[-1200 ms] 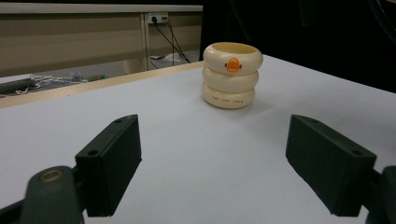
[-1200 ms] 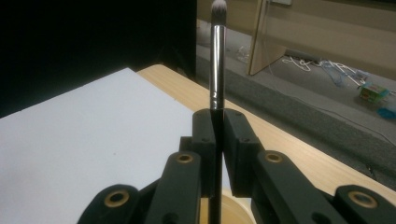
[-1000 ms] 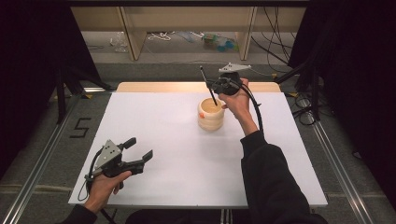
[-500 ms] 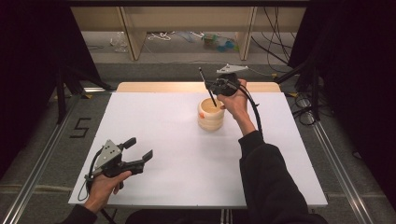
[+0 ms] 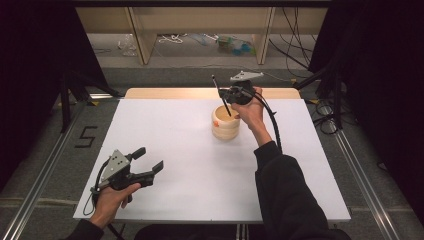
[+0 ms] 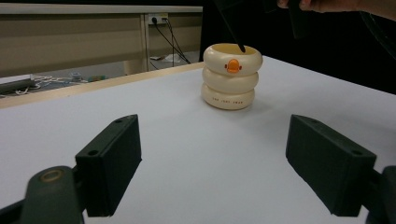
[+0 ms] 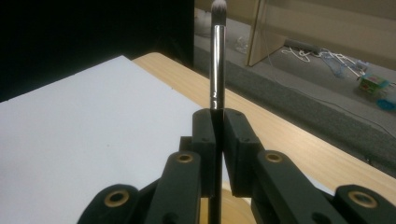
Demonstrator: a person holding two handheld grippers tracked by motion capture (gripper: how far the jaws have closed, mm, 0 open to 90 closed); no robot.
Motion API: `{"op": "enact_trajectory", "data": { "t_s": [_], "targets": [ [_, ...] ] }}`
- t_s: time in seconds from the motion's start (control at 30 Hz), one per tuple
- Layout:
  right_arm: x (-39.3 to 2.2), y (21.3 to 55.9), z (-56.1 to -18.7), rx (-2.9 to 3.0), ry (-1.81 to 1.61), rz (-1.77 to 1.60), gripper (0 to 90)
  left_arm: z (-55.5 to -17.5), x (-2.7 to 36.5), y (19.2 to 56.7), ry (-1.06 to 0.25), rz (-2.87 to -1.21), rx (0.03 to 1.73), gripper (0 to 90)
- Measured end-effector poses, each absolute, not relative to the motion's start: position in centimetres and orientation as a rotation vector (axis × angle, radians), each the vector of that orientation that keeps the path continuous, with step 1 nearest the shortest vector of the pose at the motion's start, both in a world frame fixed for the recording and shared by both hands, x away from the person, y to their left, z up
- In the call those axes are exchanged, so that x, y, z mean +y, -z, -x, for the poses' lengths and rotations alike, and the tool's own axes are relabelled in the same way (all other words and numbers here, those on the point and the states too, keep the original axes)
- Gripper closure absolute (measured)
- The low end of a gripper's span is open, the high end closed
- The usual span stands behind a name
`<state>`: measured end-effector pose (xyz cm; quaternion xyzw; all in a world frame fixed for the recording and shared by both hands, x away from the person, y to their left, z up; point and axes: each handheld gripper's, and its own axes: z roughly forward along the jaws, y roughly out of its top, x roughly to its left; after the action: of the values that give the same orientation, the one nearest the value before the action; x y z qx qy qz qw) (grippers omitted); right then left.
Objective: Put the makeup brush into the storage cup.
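A cream cup (image 5: 225,126) shaped like three stacked rings, with an orange duck bill on its front (image 6: 231,77), stands upright at the middle far part of the white table (image 5: 190,165). My right gripper (image 5: 231,95) hovers just above it, shut on a thin black make-up brush (image 5: 222,97). The brush leans with its bristles up (image 7: 217,56) and its handle end dips inside the cup's mouth (image 6: 240,46). My left gripper (image 5: 149,159) rests low at the near left, open with nothing between its jaws (image 6: 215,163), and faces the cup from well away.
A wooden strip (image 5: 170,93) borders the table's far edge. Beyond it, shelf legs (image 5: 142,37) and loose cables (image 5: 172,39) lie on the floor. Metal rails (image 5: 45,185) run along both sides, and dark curtains close in left and right.
The right gripper and its brush have sunk very slightly toward the cup. The left gripper has stayed where it was.
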<state>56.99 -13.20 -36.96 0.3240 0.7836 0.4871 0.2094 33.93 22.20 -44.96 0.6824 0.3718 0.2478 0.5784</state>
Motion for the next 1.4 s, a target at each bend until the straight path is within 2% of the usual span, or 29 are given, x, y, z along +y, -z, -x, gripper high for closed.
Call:
{"op": "enact_trajectory", "data": {
  "t_s": [1.4],
  "targets": [
    [-14.1,40.7,-56.6,2.252,-1.287,-0.968,84.0,-34.0,22.2,45.0,-0.584,-1.6,0.869,18.1]
  ]
}}
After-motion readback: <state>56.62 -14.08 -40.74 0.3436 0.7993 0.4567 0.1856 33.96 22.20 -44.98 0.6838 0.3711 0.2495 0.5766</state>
